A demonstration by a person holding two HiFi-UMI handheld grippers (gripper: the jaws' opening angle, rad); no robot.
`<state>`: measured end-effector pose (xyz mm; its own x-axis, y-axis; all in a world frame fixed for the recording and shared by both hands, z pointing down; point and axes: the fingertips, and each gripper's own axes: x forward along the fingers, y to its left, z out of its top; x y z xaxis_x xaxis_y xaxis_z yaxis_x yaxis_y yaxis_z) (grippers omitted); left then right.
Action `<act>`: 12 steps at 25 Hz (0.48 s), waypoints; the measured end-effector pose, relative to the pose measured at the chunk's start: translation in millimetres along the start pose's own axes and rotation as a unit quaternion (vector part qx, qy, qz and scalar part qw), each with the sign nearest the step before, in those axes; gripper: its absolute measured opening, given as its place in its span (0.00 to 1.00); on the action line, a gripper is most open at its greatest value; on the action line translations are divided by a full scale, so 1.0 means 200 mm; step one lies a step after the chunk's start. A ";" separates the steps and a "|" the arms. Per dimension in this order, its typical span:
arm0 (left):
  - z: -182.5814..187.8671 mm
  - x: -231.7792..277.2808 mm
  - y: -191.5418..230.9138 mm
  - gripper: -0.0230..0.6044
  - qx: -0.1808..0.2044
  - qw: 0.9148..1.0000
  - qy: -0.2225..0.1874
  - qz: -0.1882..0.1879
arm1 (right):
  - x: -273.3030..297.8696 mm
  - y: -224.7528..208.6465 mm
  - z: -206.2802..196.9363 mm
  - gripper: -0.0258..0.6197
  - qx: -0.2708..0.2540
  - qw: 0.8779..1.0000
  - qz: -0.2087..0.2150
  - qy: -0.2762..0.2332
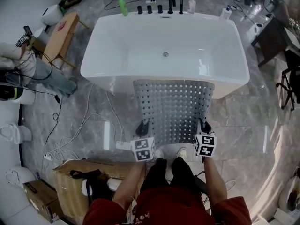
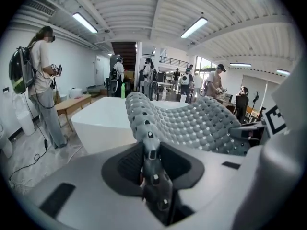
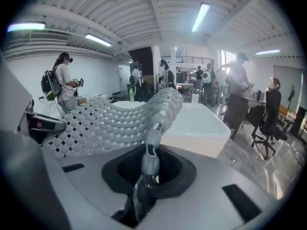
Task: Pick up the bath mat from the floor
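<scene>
At your feet in the head view, one bath mat (image 1: 173, 108) is stretched between your two grippers. The left gripper (image 1: 142, 125) has its near left corner and the right gripper (image 1: 205, 125) its near right corner. The held edge runs left to right between them, and the sheet extends away from you toward the single bathtub (image 1: 108, 81). You cannot tell from here whether its far edge touches the tub's front wall. Both hands are equally close to the mat, one at each end of the held edge.

Along the left gripper view, the jaws are pinched on the mat's edge, which rises out of them and curves off to the right. The tub sits just behind it, and the other gripper shows at the right.

Along the right gripper view, the jaws are clamped on the opposite corner and the mat sags away to the left.

I judge the near edge well clear of the floor, so any next move should keep both hands level.
</scene>
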<state>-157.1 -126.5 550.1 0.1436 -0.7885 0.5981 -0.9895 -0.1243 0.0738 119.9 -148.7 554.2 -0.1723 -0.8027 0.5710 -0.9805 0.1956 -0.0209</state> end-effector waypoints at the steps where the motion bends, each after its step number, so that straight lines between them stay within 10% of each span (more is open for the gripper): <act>1: 0.06 -0.03 -0.01 0.22 0.002 1.000 -0.012 -0.002 | -0.03 0.00 0.06 0.13 -0.004 1.000 -0.003 -0.011; 12: 0.69 -0.29 -0.09 0.21 0.013 0.991 -0.135 -0.009 | -0.37 -0.09 0.70 0.12 -0.017 0.989 -0.047 -0.139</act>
<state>-145.1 -161.4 404.8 0.1641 -0.9177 0.3617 -0.9864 -0.1531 0.0591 137.4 -171.3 397.5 -0.1053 -0.9410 0.3217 -0.9903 0.1286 0.0521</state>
